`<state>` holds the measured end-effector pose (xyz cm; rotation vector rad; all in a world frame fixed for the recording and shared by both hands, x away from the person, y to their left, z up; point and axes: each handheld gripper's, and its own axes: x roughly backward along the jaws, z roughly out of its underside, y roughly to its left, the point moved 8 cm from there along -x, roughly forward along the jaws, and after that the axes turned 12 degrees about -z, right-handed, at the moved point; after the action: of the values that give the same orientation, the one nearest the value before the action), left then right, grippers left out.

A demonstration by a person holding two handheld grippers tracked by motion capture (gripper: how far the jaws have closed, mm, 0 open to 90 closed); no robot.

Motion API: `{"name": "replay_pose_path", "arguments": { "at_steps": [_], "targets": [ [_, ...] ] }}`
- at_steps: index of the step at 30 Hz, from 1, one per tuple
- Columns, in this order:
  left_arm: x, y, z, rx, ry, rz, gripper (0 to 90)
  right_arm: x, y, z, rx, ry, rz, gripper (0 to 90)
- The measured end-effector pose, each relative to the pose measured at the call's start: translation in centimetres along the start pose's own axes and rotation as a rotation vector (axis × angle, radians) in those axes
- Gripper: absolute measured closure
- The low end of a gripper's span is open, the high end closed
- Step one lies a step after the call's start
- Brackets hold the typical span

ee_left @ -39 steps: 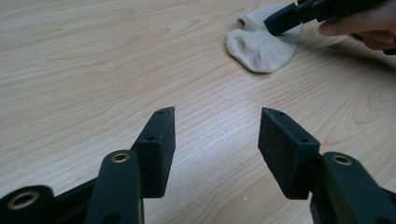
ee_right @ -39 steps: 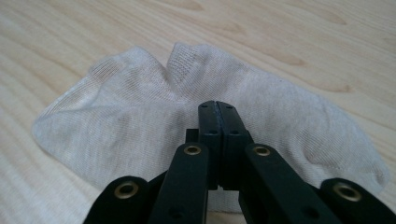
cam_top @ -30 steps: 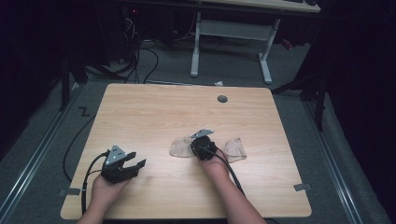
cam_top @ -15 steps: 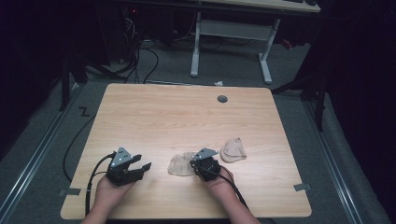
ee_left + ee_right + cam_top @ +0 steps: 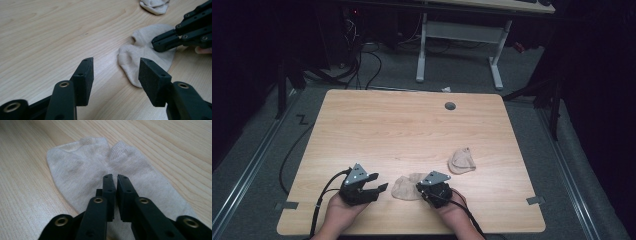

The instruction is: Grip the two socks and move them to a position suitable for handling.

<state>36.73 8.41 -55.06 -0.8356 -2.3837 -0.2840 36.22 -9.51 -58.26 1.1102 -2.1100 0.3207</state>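
While the right gripper (image 5: pixel 114 178) pinches the flat beige ankle sock (image 5: pixel 100 167) near the wooden table's (image 5: pixel 402 125) front edge, the left gripper (image 5: pixel 115 72) waits wide open.
Judging by this, the left should close on the sock's free near-left edge, not on bare wood; a second bunched sock (image 5: pixel 461 160) lies farther right.

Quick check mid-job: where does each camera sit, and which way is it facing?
High view: above the person's side, facing forward and down on the wooden table; forearms and both hand-held grippers show.
Left gripper view: rides the left hand-held gripper, open, facing the beige ankle sock.
Right gripper view: rides the right hand-held gripper, nearly closed over that sock.
All share it.
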Motion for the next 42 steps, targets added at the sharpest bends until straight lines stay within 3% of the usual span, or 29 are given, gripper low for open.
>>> {"name": "replay_pose_path", "arguments": {
  "at_steps": [3, 4, 5, 8, 12, 19, 23, 28, 29, 30, 32, 33, 34, 37, 42],
  "targets": [
    [-0.5, -0.3, 0.0, -0.004, 0.008, -0.005, 48.5, 0.7, -0.1, -0.2, 0.003, -0.02, 0.013, 77.7],
    [-0.9, -0.5, 0.1, 0.006, 0.022, -0.005, 49.6, 2.5, -0.3, -0.4, -0.013, -0.08, 0.034, 78.5],
    [-1.2, -0.6, 0.2, 0.012, 0.029, -0.002, 50.3, 3.3, -0.6, -0.4, -0.012, -0.096, 0.047, 79.5],
    [-1.9, -1.0, 0.5, 0.008, 0.056, 0.002, 50.7, 4.6, -1.3, 0.4, -0.02, -0.096, 0.064, 82.2],
    [-2.8, -1.6, 0.8, 0.013, 0.09, 0.011, 50.4, 4.8, -1.3, 1.6, -0.032, -0.066, 0.051, 83.4],
    [-3.5, -2.8, 1.3, -0.016, 0.124, 0.035, 51.7, 4.7, -2.0, 2.7, -0.048, -0.007, 0.082, 84.5],
    [-3.5, -3.4, 1.3, -0.027, 0.119, 0.049, 54.7, 4.4, -2.6, 3.1, -0.052, 0.016, 0.103, 84.5],
    [-3.6, -4.3, 1.2, -0.008, 0.116, 0.096, 64.6, 3.8, -2.7, 3.1, -0.042, 0.03, 0.112, 84.4],
    [-3.7, -4.8, 1.2, 0.004, 0.12, 0.139, 67.0, 3.8, -2.8, 3.0, -0.032, 0.03, 0.123, 84.4],
    [-3.7, -4.8, 1.2, 0.004, 0.12, 0.139, 69.5, 3.8, -2.8, 3.0, -0.032, 0.03, 0.123, 84.4],
    [-3.7, -5.4, 1.2, -0.003, 0.122, 0.162, 74.0, 3.7, -3.1, 3.0, -0.026, 0.033, 0.137, 84.2],
    [-3.7, -6.4, 1.2, -0.027, 0.122, 0.187, 76.6, 3.8, -3.5, 3.0, -0.024, 0.032, 0.153, 84.1],
    [-3.7, -6.4, 1.2, -0.027, 0.122, 0.187, 77.4, 3.8, -3.8, 3.0, -0.029, 0.029, 0.155, 84.0],
    [-3.8, -8.6, 1.1, -0.087, 0.111, 0.229, 77.8, 4.1, -4.4, 3.2, -0.047, 0.024, 0.166, 83.6],
    [-3.7, -9.3, 1.1, -0.097, 0.11, 0.245, 74.5, 4.3, -4.5, 3.2, -0.056, 0.023, 0.178, 80.0]
  ]
}}
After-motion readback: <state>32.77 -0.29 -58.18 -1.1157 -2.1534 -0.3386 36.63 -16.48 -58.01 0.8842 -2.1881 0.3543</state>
